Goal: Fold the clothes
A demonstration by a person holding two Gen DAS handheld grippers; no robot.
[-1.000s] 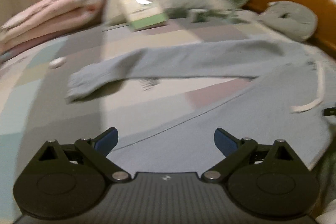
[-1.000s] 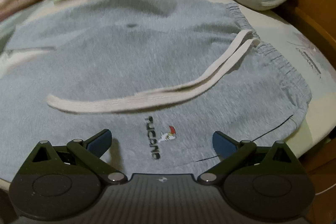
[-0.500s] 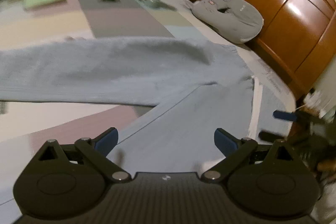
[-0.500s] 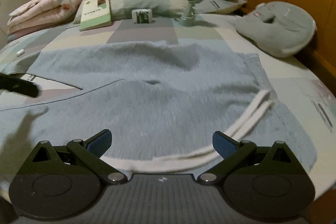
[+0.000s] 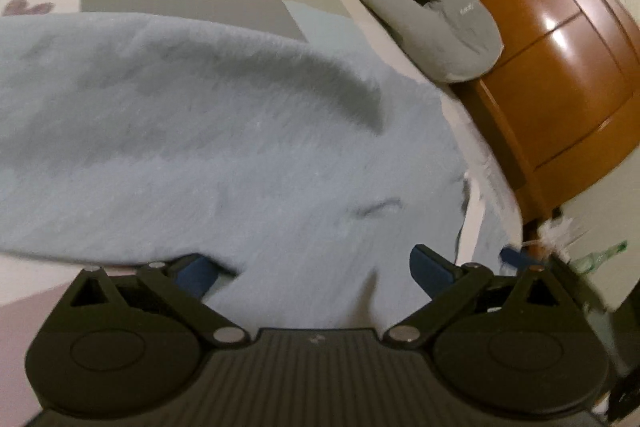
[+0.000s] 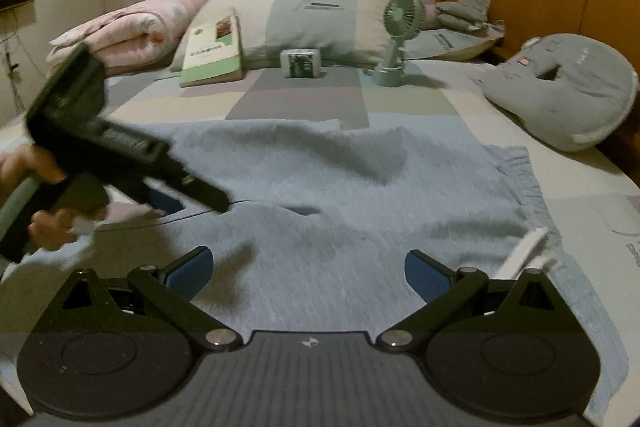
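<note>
Both grippers' blue-padded fingers [image 6: 188, 273] were spread and empty: the left gripper [image 5: 312, 271] hovered low near the crotch of the pale grey-blue fleece trousers [image 6: 340, 187], spread flat on the patchwork bed [image 6: 420, 99], while the right gripper [image 6: 306, 273] waited near the waistband, probably to fold.

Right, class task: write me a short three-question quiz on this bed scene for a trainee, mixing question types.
1. True or false: the right gripper is shut on the grey sweatpants.
2. What stands between the small box and the grey cushion: A) lamp B) green fan C) mug?
3. Fill in: the book leans against a ____.

Key: 1 false, its jaws are open. 2 B. 3 pillow.
</note>
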